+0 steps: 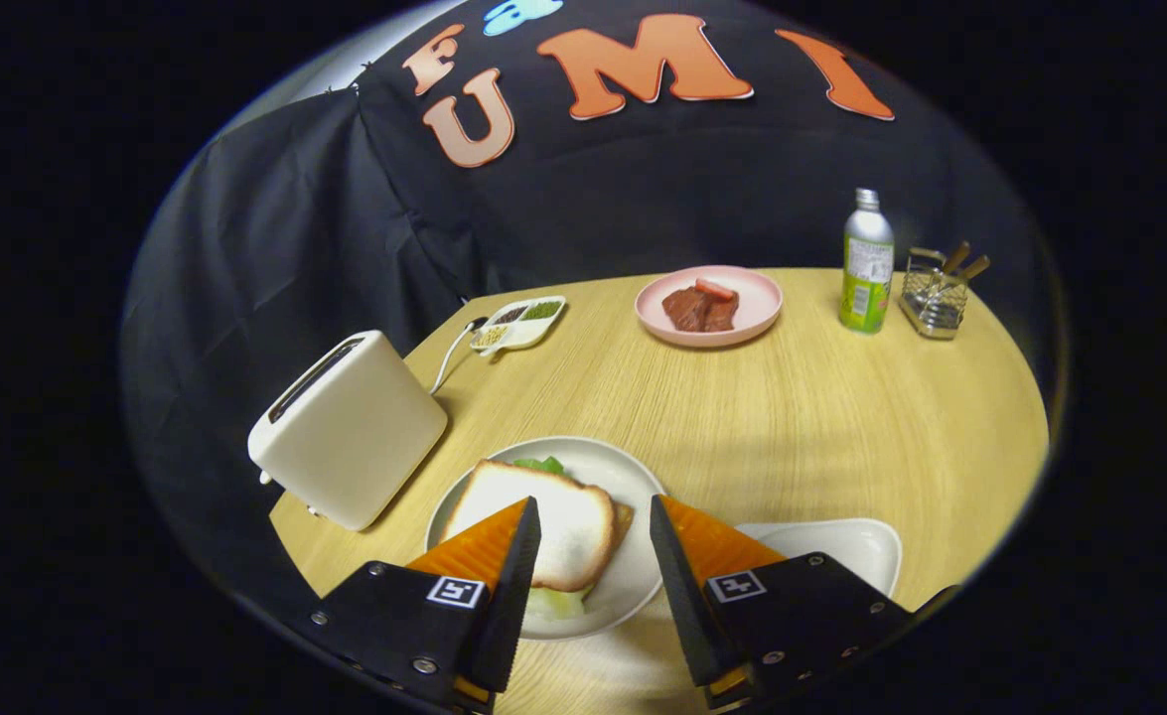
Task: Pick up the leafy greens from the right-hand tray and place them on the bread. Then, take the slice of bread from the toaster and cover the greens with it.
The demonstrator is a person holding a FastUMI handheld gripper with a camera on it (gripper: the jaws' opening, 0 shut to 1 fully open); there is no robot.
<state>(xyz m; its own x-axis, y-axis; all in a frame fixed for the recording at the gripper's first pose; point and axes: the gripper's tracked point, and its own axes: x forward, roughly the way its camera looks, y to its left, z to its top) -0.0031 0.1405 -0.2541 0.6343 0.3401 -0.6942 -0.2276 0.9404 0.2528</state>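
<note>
Table [792, 417]; tongs [595, 516] parted above bread [543, 521]

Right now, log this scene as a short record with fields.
gripper: gripper open, holding nothing, above the white plate
sandwich: top bread slice lies on the plate, leafy greens peeking out beneath it
toaster: white toaster beside the plate, slot looks empty
right-hand tray: white tray beside the plate, no greens visible
beyond: pink plate with meat, bottle, wire holder, compartment dish
</note>
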